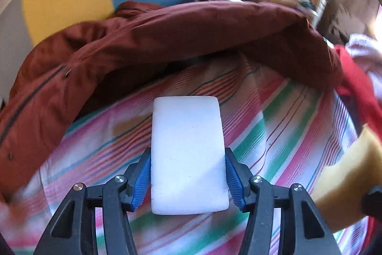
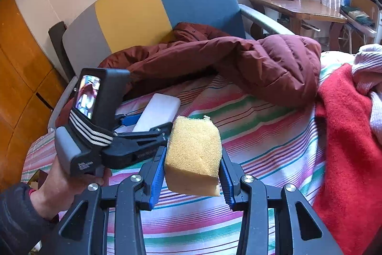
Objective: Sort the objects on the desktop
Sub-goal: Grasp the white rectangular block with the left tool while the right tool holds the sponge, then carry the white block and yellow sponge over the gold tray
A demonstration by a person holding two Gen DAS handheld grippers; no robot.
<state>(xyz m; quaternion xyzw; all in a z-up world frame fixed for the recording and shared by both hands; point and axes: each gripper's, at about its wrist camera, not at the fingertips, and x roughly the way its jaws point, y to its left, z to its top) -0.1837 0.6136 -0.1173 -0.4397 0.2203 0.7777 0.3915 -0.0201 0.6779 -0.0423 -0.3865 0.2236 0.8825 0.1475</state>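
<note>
A striped sheet (image 2: 274, 135) is covering the bed, with a maroon jacket (image 2: 238, 59) lying across the upper middle of the frame. Your left gripper (image 1: 188, 179) is clamping a white foam block (image 1: 187, 154) at centre frame. Your right gripper (image 2: 193, 179) is squeezing a yellow sponge (image 2: 194, 149), low at centre, just right of your left hand (image 2: 64, 178).
</note>
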